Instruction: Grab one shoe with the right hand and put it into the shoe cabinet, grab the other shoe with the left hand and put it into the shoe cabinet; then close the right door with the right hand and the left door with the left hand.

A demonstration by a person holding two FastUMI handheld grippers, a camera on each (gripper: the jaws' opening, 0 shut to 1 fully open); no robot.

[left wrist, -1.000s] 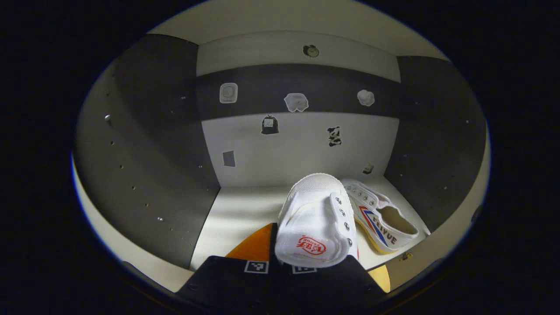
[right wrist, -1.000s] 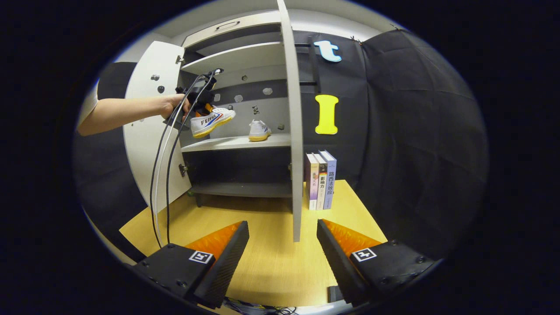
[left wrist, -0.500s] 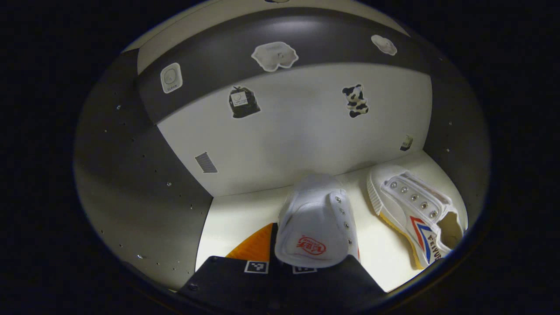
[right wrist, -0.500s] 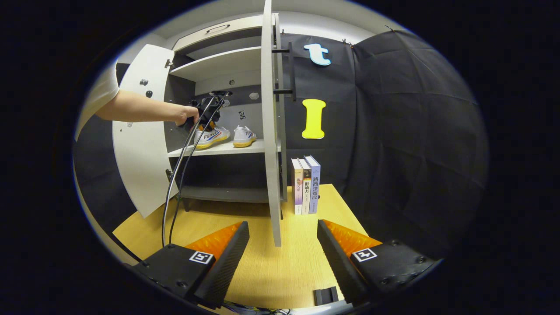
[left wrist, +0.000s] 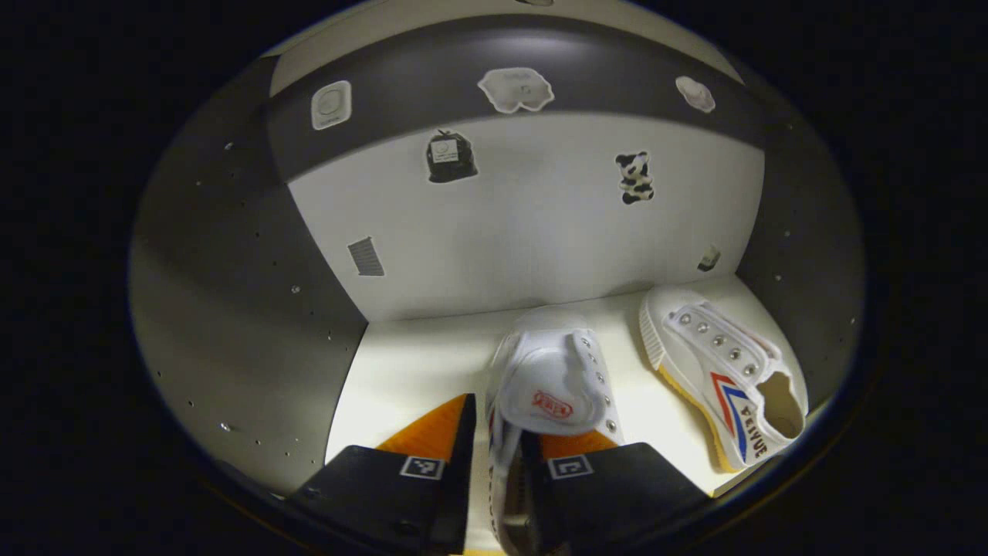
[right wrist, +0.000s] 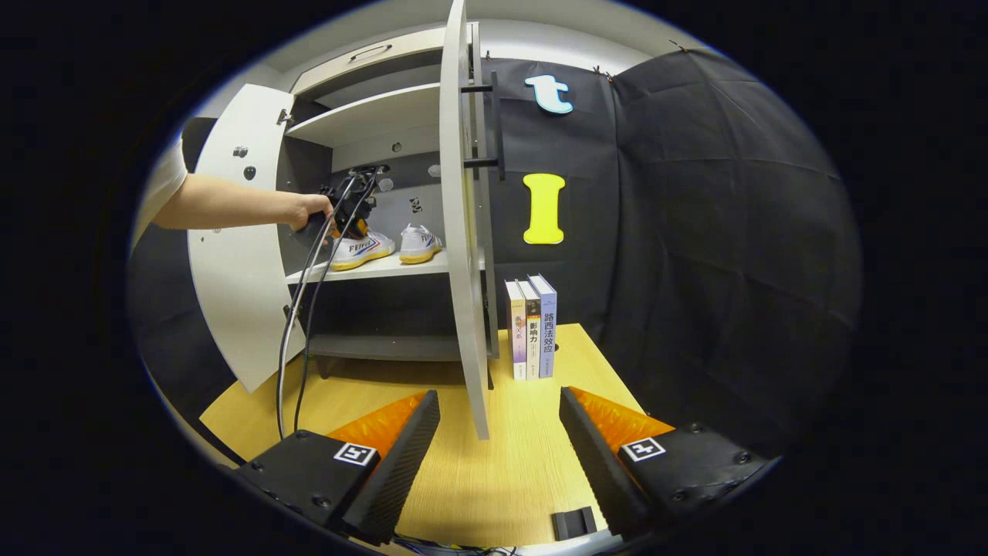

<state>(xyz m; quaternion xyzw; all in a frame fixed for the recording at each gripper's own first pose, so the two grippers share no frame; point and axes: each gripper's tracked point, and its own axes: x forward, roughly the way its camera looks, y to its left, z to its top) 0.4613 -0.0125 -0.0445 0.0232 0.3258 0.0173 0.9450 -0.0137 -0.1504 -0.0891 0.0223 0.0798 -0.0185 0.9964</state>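
Observation:
A white shoe [left wrist: 552, 382] rests on the cabinet's pale shelf [left wrist: 409, 371], toe toward the back wall. My left gripper [left wrist: 498, 417] is open, and the shoe's side wall near the heel lies loosely between its fingers. The other white shoe [left wrist: 725, 371], with red and blue stripes, lies to its right on the same shelf. In the right gripper view both shoes [right wrist: 359, 249] [right wrist: 419, 242] sit side by side on the middle shelf, with the left gripper [right wrist: 347, 205] and a hand [right wrist: 305, 210] above them. My right gripper [right wrist: 498, 398] hangs open over the wooden table [right wrist: 494, 479], holding nothing.
The cabinet's right door [right wrist: 463, 232] stands open, edge-on just ahead of my right gripper. The left door [right wrist: 231, 293] is swung wide. Three upright books [right wrist: 531, 324] stand right of the cabinet. Cables [right wrist: 289, 332] hang from the left gripper.
The left gripper lowered the shoe onto the shelf and its fingers spread apart. The right gripper drifted a little, so the right door now looks more edge-on.

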